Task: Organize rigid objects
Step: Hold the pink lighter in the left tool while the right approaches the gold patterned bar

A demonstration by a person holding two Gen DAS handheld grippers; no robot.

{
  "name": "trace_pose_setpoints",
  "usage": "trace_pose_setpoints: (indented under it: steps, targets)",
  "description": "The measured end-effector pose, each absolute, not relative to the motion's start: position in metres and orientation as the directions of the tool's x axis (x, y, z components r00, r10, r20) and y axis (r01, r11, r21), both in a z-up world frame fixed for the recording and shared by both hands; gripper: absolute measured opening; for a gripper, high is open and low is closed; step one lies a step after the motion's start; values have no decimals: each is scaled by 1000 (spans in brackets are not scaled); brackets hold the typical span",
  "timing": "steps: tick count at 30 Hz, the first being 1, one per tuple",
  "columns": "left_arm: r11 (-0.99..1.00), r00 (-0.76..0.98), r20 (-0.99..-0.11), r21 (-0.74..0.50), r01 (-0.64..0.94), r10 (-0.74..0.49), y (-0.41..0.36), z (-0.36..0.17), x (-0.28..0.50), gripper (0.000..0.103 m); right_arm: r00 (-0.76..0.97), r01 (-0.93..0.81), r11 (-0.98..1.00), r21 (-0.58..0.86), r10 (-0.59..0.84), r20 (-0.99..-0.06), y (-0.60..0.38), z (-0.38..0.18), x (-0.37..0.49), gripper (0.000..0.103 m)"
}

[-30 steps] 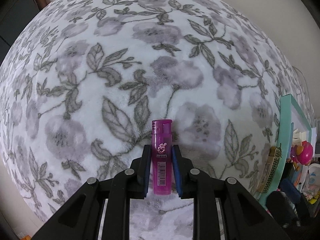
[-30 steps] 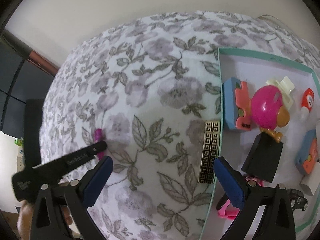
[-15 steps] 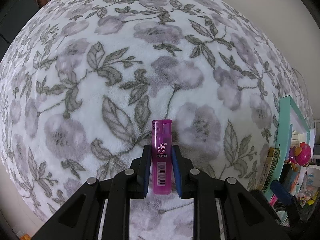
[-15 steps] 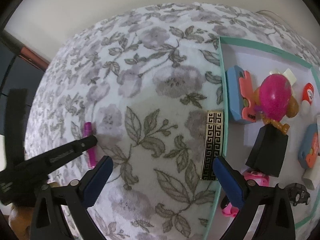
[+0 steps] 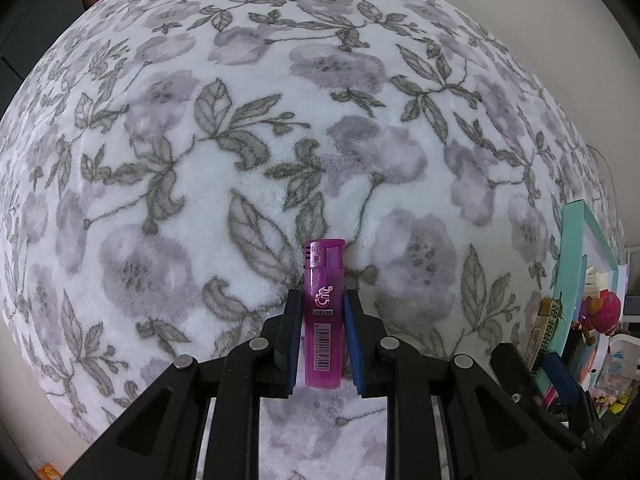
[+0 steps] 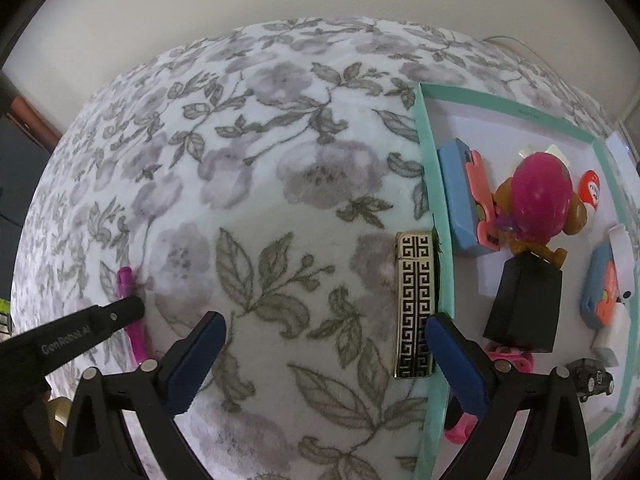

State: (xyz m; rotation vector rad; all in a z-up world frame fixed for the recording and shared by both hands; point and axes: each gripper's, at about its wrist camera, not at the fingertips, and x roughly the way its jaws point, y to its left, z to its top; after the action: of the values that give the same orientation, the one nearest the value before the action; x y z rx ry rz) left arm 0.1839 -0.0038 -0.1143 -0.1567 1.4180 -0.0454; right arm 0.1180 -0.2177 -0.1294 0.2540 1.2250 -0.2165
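On the floral blanket (image 5: 280, 120), left jaws clamp a purple lighter (image 5: 323, 312), barcode visible; right jaws wide, empty.

Two lighters (image 6: 415, 304), two claws (image 6: 324, 354), one teal tray (image 6: 436, 216), one black block (image 6: 522, 306)

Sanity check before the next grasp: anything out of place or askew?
Two lighters sit outside the teal tray: the gold patterned lighter lies on the floral cloth against its wall, and the purple lighter is between the left gripper pads. Nothing spilled or damaged.

left hand-held gripper (image 5: 322, 312): clamped | right hand-held gripper (image 6: 324, 336): jaws wide apart
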Motion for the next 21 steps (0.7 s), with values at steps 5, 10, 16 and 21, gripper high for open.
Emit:
trace_pose_setpoints:
  steps: [5,10,16,21]
  targets:
    - [987,152,-980,-141,-72,-129,-3,-118,182,22,327,344,938,55,-64,-943,-231,-130,117,100]
    - [987,151,-980,-142,-79,-129,-7,-121,182,22,325,320,947,36,-74,-943,-224,-134,121,102]
    - [984,149,-979,-152,-90,-138,-10,-122,184,22,338,299,944,142,35,-941,-220,-136,124,101]
    - [985,149,-979,-151,-88,-137,-10,-123,184,22,350,340,924,175,48,-935,-229,-137,123,83]
